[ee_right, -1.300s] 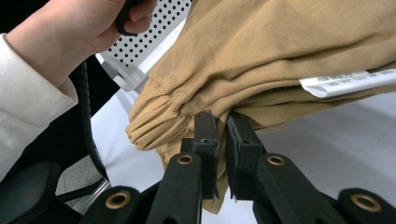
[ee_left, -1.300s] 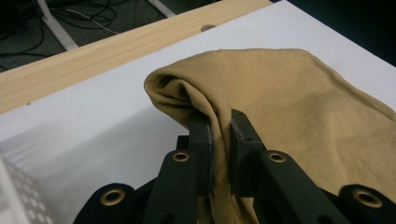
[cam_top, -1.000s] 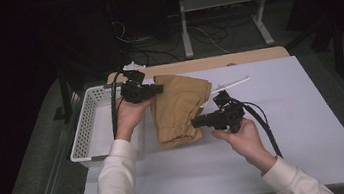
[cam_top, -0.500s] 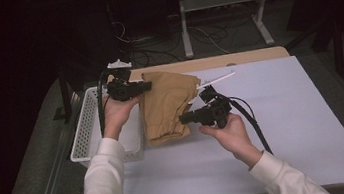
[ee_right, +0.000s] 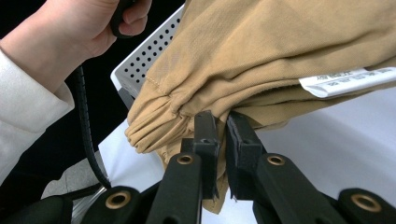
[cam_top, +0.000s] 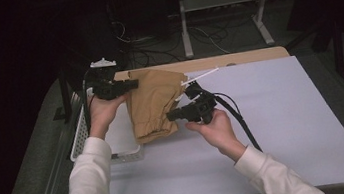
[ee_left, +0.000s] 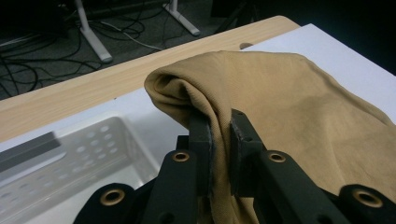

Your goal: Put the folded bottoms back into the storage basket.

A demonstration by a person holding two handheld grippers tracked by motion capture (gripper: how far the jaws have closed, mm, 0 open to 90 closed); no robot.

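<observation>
Tan garment [cam_top: 157, 104] hangs folded between the 2 grippers, above the white table [cam_top: 290, 127], its left part over the basket [cam_top: 81, 139]. Left gripper [ee_left: 219, 128] is clamped on a folded edge; right gripper [ee_right: 218, 122] is clamped on the gathered hem. Cloth looks soft, light and limp, sagging between the holds. White tag [ee_right: 345, 80] sticks out. Best holds, by my guess: bunched hem or fold edges, where layers stack and won't slip.

White sleeves [cam_top: 89, 188], black hand-held grippers w/ cables.
</observation>
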